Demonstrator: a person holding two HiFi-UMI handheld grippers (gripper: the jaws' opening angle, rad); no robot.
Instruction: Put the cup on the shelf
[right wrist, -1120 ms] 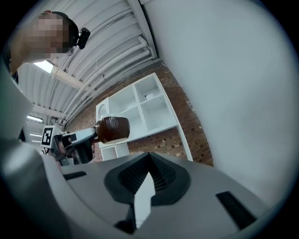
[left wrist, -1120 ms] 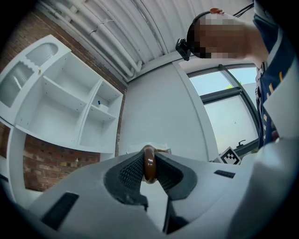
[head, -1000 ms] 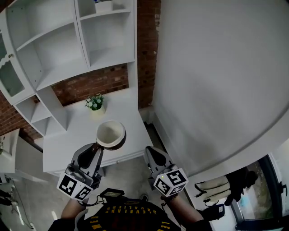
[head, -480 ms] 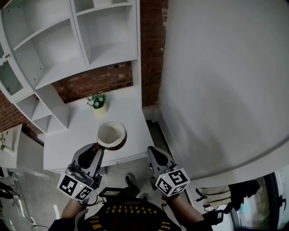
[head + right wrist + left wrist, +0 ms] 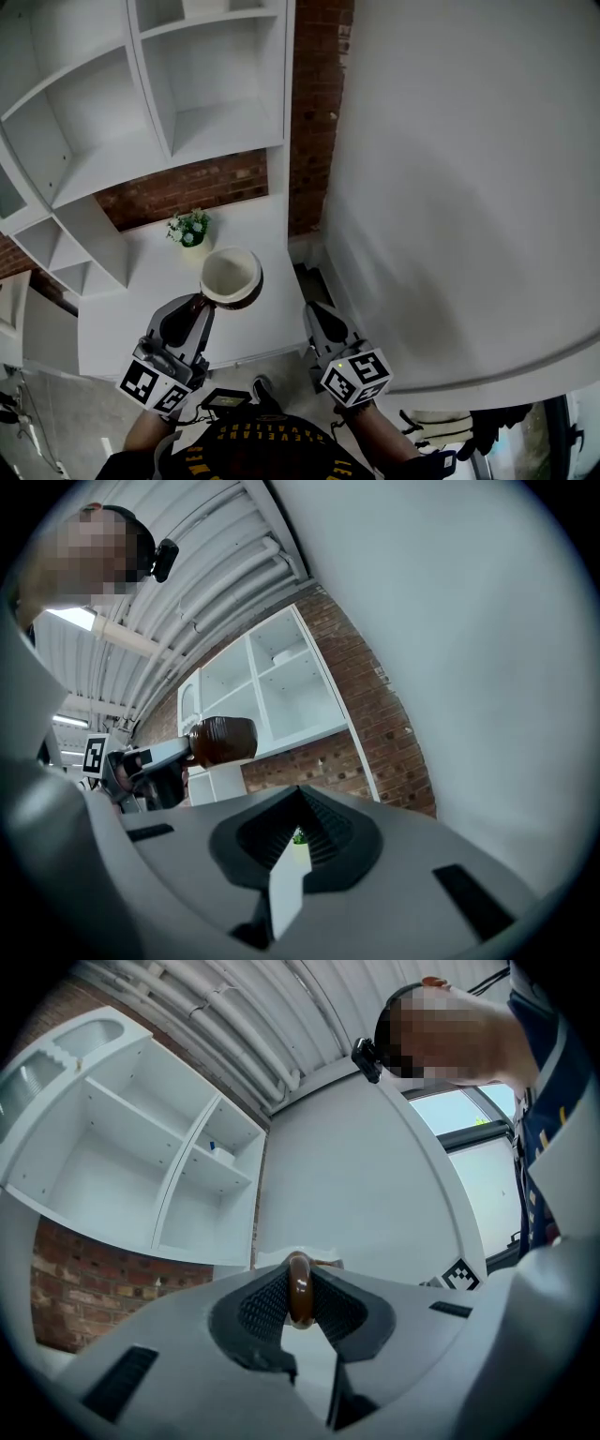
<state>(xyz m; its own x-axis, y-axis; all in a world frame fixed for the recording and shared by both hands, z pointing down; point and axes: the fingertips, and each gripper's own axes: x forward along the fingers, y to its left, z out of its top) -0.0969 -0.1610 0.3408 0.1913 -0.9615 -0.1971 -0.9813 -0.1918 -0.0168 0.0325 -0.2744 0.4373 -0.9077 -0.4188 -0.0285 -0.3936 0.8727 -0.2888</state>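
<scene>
Now my left gripper (image 5: 198,303) pinches the cup (image 5: 231,275) by its handle over the table (image 5: 131,305), clear of the shelf (image 5: 217,131) edges; my right gripper (image 5: 315,315) seems pressed together, empty.

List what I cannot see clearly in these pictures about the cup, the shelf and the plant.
- Cup body: left gripper view shows only the handle; the left hand-held gripper covers the rest.
- Small item high in the shelf: too small to identify in both gripper views.
- Plant: in the right gripper view, mostly behind the jaws of the right hand-held gripper.
</scene>
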